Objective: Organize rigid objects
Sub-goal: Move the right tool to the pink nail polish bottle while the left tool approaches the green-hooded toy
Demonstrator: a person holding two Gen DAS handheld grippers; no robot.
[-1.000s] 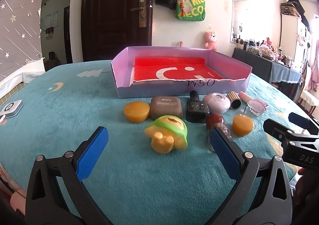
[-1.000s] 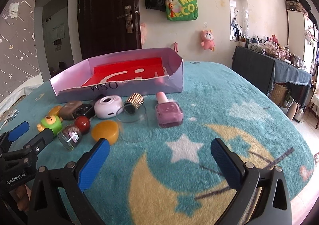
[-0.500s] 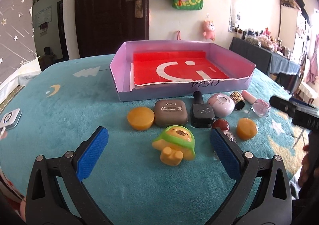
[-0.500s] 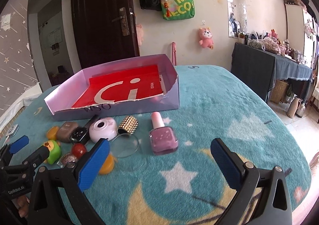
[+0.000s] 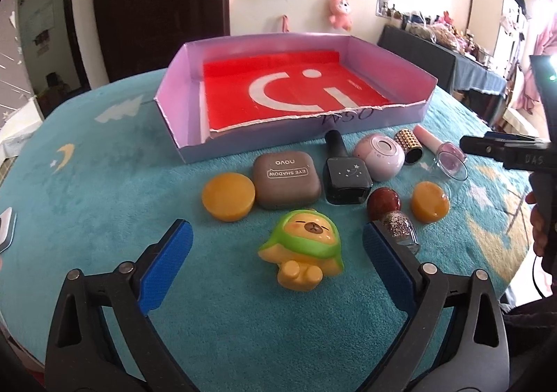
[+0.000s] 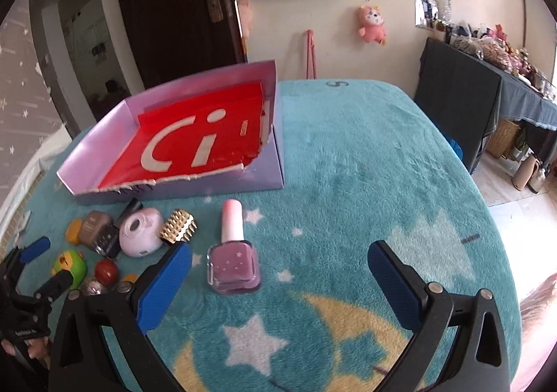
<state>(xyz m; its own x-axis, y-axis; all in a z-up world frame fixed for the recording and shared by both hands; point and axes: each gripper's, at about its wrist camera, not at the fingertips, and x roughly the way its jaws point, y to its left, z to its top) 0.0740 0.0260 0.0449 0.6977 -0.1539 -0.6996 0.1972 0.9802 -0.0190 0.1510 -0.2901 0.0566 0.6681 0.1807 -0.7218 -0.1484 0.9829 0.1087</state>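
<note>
Both tools have closed in, left tool (image 5: 276, 254) gaping around the capybara toy (image 5: 303, 254) at frame centre (nothing boxed yet), right tool (image 6: 278, 282) gaping near the pink nail polish (image 6: 233, 260).

The shallow box (image 5: 292, 96) sits at the far middle of the bench (image 5: 104, 162). Before its near wall lie a wax disc (image 5: 228, 196), then rightward an eye shadow case (image 5: 286, 180), a nail polish bottle (image 5: 346, 176) and a round case (image 5: 380, 157). The toy figure (image 5: 303, 249) lies nearer, before the case.
</note>
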